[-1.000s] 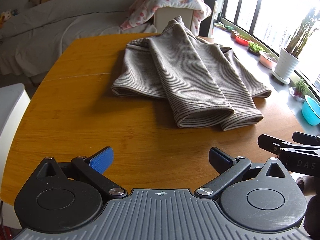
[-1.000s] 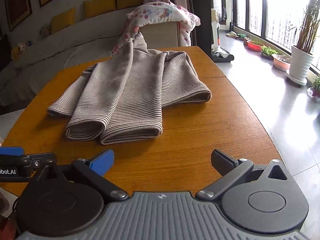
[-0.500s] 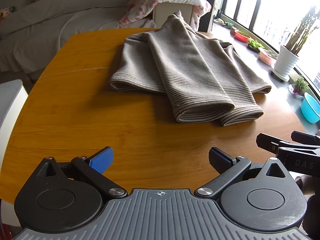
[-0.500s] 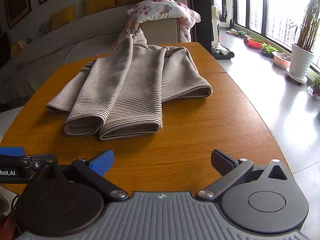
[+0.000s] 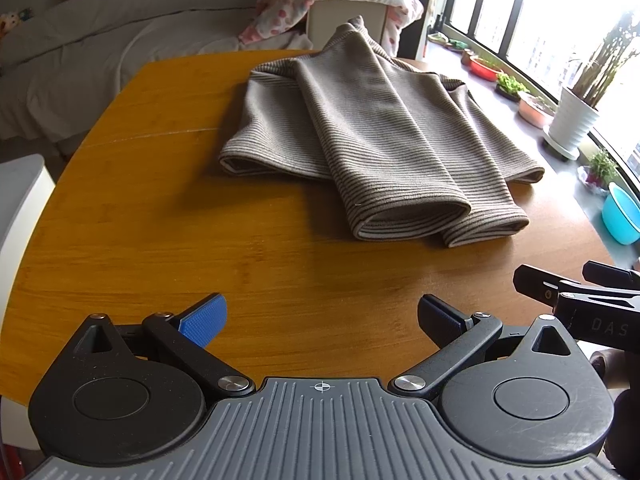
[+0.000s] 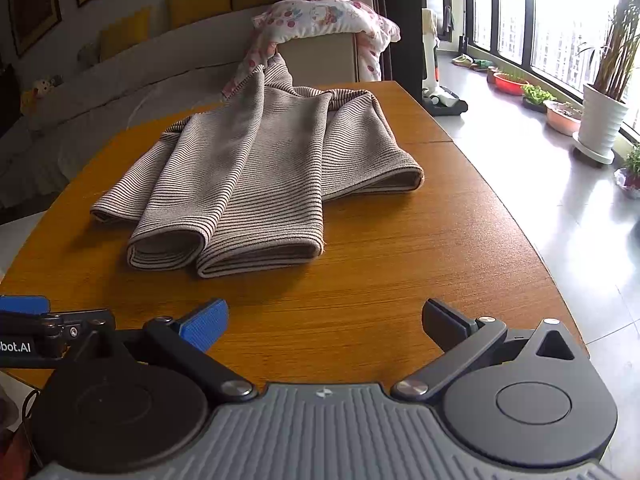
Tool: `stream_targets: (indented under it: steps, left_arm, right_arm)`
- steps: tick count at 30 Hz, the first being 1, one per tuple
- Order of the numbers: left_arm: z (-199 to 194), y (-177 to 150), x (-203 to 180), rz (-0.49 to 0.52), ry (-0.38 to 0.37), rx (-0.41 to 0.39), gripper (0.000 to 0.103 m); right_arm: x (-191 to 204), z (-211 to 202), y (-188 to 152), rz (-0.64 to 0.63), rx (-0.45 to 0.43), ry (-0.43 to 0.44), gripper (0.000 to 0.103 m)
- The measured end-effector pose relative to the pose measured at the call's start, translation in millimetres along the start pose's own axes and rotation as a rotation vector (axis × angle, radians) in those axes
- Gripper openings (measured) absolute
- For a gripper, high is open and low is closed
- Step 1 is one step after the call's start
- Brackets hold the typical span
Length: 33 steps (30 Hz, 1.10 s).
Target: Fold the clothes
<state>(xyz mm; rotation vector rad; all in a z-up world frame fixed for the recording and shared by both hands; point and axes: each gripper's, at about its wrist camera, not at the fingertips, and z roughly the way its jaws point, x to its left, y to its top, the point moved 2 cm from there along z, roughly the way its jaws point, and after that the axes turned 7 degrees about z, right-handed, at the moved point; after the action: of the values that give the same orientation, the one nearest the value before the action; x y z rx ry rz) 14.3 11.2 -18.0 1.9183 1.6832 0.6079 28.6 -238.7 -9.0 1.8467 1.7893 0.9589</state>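
A brown striped knit garment (image 5: 372, 140) (image 6: 256, 176) lies on the wooden table (image 5: 180, 240) (image 6: 400, 260), its two sleeves folded lengthwise over the body with cuffs pointing toward me. Its far end drapes over the table's back edge. My left gripper (image 5: 320, 316) hovers open over the near table edge, well short of the cuffs, with nothing between its fingers. My right gripper (image 6: 324, 318) is also open and empty at the near edge. The right gripper's side (image 5: 580, 300) shows at the right of the left wrist view; the left gripper's side (image 6: 40, 328) shows at the left of the right wrist view.
A chair back draped with a floral quilt (image 6: 324, 16) stands behind the table. A grey sofa (image 5: 100, 40) runs along the back left. Potted plants (image 6: 604, 120) and bowls line the window on the right. A white object (image 5: 20, 200) sits beside the table's left edge.
Both grippers have edged slightly forward toward the garment, which appears a little closer and lower in view. The garment has not moved; both grippers stay open.
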Motion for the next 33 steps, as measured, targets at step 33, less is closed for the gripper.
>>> stream_targets:
  steps: [33]
  left_arm:
    - [13.9, 4.0, -10.0, -0.055, 0.032, 0.033, 0.103]
  right_arm:
    - [0.5, 2.3, 0.5, -0.007, 0.023, 0.0, 0.103]
